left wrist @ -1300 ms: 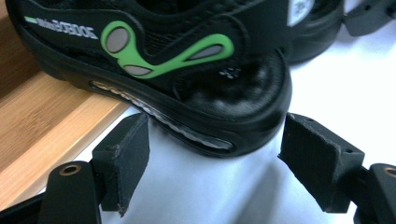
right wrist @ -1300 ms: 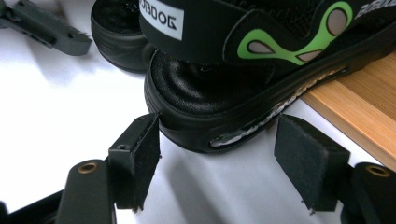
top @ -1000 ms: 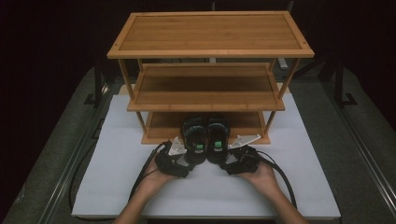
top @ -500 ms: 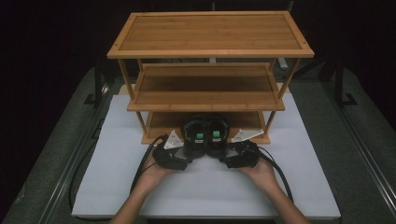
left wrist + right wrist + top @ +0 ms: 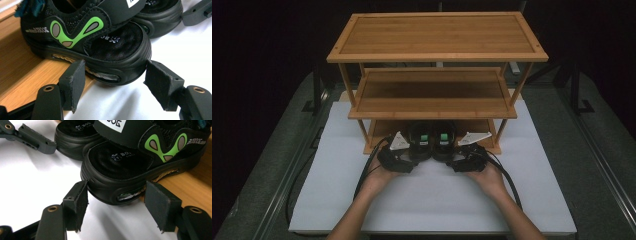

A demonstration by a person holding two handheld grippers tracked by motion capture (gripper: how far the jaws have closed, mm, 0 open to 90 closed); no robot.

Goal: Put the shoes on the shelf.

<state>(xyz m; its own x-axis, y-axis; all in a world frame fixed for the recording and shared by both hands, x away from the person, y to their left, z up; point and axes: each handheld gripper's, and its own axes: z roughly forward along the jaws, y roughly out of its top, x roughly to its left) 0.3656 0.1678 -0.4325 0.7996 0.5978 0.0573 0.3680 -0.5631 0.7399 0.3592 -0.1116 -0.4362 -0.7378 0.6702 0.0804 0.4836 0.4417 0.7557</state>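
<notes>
Two black sandals with green markings stand side by side on the bottom shelf of a bamboo rack, toes jutting over the white mat. My left gripper is open; its jaws have just been closing around the toe of the left sandal. One pad stands close at each side of the sole. My right gripper is open and has closed in likewise on the toe of the right sandal.
The rack has three tiers; its middle shelf overhangs the sandals' heels. Below it the bottom shelf ends in a low front edge under the soles. The white mat lies under the rack and hands. Cables trail back from both grippers.
Both hands have moved forward to the sandals, the left more than the right. The jaws of both grippers have narrowed around the toes. The sandals have stayed in place.
</notes>
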